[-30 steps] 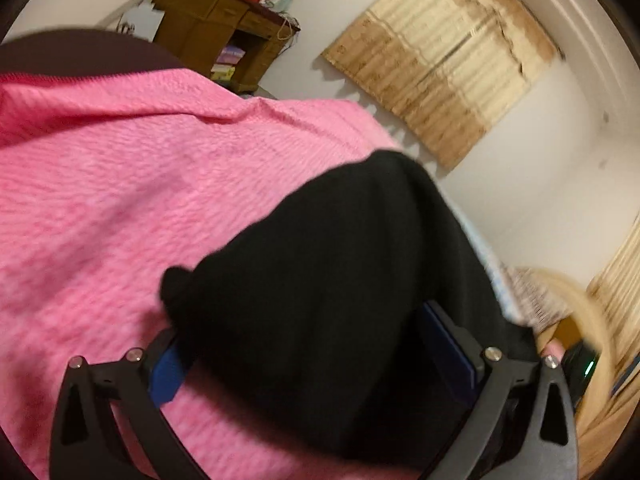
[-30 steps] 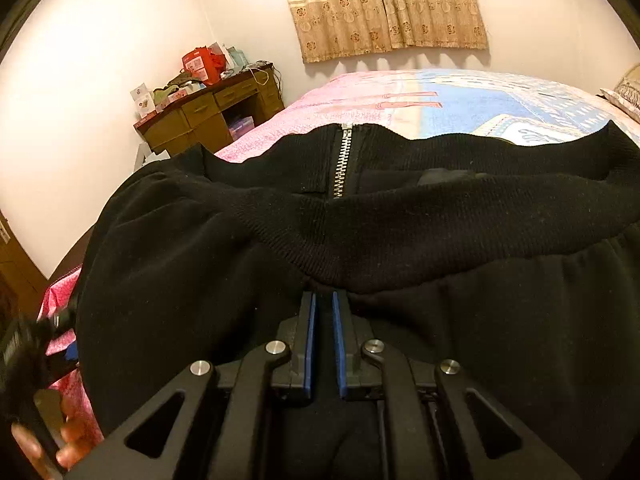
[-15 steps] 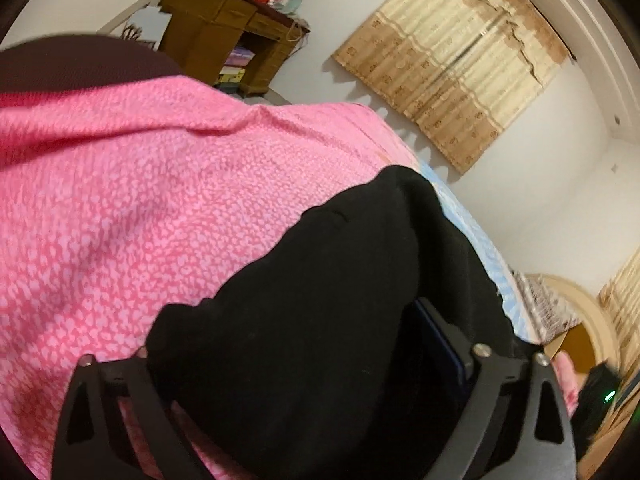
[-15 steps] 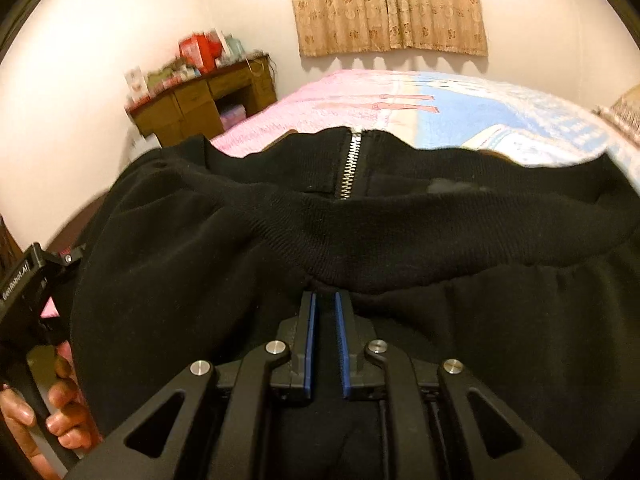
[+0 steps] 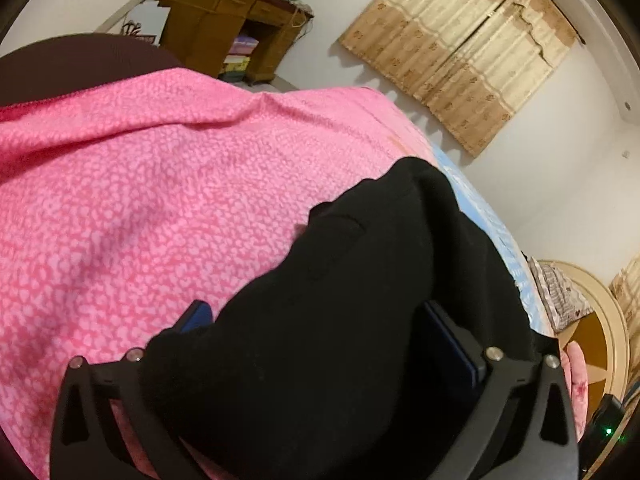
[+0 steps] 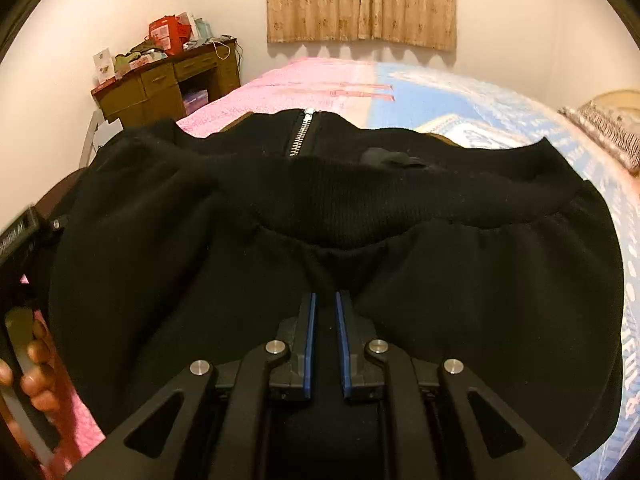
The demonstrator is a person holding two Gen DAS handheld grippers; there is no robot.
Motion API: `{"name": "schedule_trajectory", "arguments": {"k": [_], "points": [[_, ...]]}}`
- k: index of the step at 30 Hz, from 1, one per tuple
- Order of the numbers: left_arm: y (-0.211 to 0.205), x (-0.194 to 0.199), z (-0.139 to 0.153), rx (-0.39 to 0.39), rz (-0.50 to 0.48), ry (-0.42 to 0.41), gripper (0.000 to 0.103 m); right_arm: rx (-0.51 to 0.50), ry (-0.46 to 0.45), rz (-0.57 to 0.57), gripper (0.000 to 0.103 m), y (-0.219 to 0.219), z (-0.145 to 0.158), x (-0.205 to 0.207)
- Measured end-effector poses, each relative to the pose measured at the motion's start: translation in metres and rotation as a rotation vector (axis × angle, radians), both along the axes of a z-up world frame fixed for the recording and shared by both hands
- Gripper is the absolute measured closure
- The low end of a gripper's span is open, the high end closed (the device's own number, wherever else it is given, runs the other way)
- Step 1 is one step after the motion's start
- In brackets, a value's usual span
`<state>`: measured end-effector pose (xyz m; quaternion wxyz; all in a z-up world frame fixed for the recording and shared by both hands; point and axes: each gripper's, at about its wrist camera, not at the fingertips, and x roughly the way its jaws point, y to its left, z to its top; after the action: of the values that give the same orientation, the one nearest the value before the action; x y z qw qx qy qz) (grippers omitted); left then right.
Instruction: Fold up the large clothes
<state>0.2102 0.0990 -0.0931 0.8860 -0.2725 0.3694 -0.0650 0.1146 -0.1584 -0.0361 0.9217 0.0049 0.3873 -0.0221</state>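
Observation:
A black zip-up jacket [image 6: 440, 280] lies spread on the bed, its ribbed hem [image 6: 400, 200] and silver zipper [image 6: 300, 136] facing away from me. My right gripper [image 6: 324, 300] is shut on a pinch of its fabric just below the hem. In the left wrist view the jacket [image 5: 360, 280] bulges between the fingers of my left gripper [image 5: 316, 312], whose jaws are opening wide. The left blue pad [image 5: 196, 314] stands free of the cloth. The hand [image 6: 36, 360] holding that gripper shows at the left edge of the right wrist view.
The bed has a pink spotted cover [image 5: 160, 220] and a blue part [image 6: 460, 92]. A cluttered wooden desk [image 6: 168, 80] stands by the far wall, under beige curtains [image 6: 360, 0]. A pillow [image 6: 608, 128] and a round headboard [image 5: 592, 320] are at the right.
The left blue pad, covered by black cloth half a second ago, shows again as the left jaws spread. The right gripper rose a little with its pinch of fabric.

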Motion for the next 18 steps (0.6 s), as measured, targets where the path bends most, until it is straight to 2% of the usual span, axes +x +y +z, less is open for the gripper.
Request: {"name": "schedule_trajectory", "arguments": {"k": [2, 6, 8, 9, 11, 15, 18], "points": [[-0.004, -0.004, 0.004, 0.024, -0.026, -0.035, 0.012, -0.015, -0.009, -0.002, 0.093, 0.002, -0.001, -0.001], [-0.011, -0.009, 0.012, 0.067, -0.057, -0.098, 0.028, -0.007, -0.027, -0.001, 0.093, -0.002, -0.003, -0.003], [-0.014, -0.011, 0.018, 0.085, -0.062, -0.127, 0.044, -0.012, -0.029, 0.002, 0.093, -0.002, -0.005, -0.004], [-0.014, -0.013, 0.021, 0.094, -0.064, -0.14, 0.049, -0.013, -0.03, 0.003, 0.093, -0.002, -0.006, -0.003], [-0.016, -0.016, 0.031, 0.11, -0.075, -0.173, 0.07, -0.008, -0.033, 0.005, 0.093, -0.001, -0.008, -0.006], [-0.03, -0.019, 0.055, 0.148, -0.131, -0.245, 0.079, 0.014, -0.038, 0.007, 0.093, -0.005, -0.011, -0.012], [-0.054, -0.028, 0.08, 0.203, -0.213, -0.34, 0.083, 0.055, -0.042, 0.015, 0.093, -0.013, -0.012, -0.013]]}}
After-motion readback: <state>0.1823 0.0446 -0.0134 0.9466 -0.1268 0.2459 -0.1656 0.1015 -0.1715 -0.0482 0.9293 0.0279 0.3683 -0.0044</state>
